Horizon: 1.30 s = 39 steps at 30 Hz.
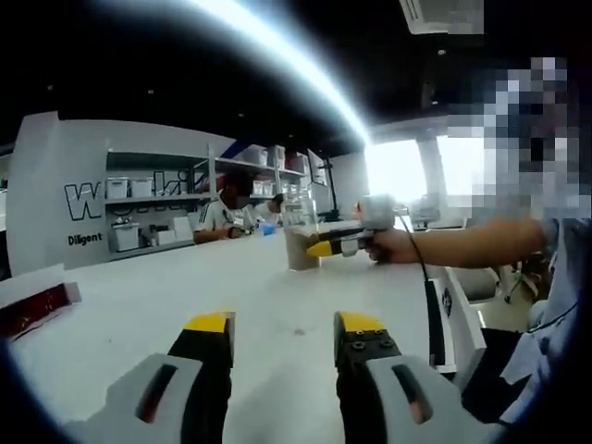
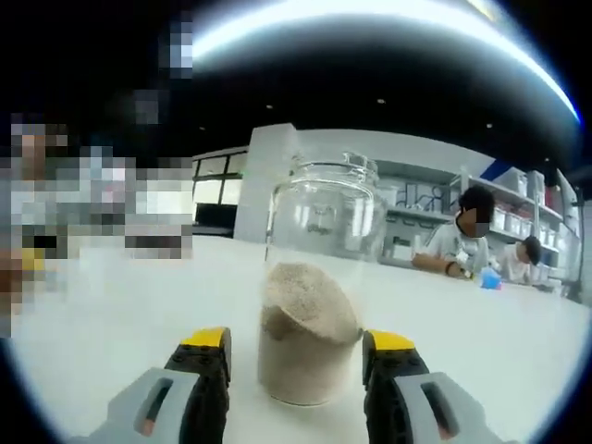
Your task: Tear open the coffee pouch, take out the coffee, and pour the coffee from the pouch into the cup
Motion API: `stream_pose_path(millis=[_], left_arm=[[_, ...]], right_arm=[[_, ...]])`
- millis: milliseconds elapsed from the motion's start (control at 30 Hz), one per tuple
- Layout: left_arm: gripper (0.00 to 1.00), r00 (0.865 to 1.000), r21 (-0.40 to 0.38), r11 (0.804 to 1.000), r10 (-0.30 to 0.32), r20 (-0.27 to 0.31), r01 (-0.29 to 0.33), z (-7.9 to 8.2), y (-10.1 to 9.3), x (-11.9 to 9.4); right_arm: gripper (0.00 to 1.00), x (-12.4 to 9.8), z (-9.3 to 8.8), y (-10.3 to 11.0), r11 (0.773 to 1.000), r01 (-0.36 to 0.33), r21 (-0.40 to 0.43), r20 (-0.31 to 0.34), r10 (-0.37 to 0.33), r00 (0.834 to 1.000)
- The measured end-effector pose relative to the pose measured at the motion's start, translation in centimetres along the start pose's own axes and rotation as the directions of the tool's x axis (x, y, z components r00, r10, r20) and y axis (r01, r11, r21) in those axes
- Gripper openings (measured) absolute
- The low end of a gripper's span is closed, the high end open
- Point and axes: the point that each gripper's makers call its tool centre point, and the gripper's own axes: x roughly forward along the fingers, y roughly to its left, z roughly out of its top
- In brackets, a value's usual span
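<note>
Left gripper (image 1: 282, 338) hovers over the white desk (image 1: 139, 305) with its jaws spread and nothing between them. Right gripper (image 2: 298, 356) also has its jaws spread, one on each side of a clear glass cup (image 2: 314, 277) standing upright on the desk, partly filled with pale coffee powder (image 2: 305, 319); contact cannot be told. Two people sit at a far bench.

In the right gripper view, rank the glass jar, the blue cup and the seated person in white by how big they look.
1. Glass jar, though it is nearest the camera.
2. Seated person in white, far off.
3. Blue cup, far off.
</note>
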Motion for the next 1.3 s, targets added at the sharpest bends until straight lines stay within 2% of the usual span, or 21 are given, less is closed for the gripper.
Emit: stream_pose_path(millis=[733, 900, 1033, 1100, 1200, 1300], left_arm=[[0.46, 1.0, 0.003, 1.0, -0.005, -0.007, 0.005, -0.2, -0.2, 0.0], [0.46, 1.0, 0.005, 1.0, -0.007, -0.008, 0.007, -0.2, -0.2, 0.0], [0.46, 1.0, 0.005, 1.0, -0.007, -0.01, 0.007, -0.2, -0.3, 0.0], [0.46, 1.0, 0.004, 1.0, -0.005, -0.011, 0.005, -0.2, -0.3, 0.0], [0.46, 1.0, 0.002, 1.0, -0.007, -0.014, 0.007, -0.2, -0.3, 0.0], [0.46, 1.0, 0.002, 1.0, -0.008, -0.014, 0.008, -0.2, -0.3, 0.0]], right_arm=[[0.56, -1.8, 0.3, 1.9, 1.0, -0.025, 0.016, 0.009, 0.024, 1.0], [0.57, -2.4, 0.6, 3.1, 0.999, -0.05, 0.01, 0.023, 0.05, 0.998], [0.56, -3.0, 0.7, 4.8, 0.995, -0.096, 0.0, 0.023, 0.096, 0.995], [0.56, -3.4, 0.9, 6.4, 0.988, -0.155, -0.028, 0.034, 0.155, 0.987], [0.57, -3.7, 0.8, 7.7, 0.979, -0.202, -0.032, 0.023, 0.203, 0.979], [0.58, -4.2, 1.1, 9.0, 0.968, -0.249, -0.024, 0.04, 0.25, 0.967]])
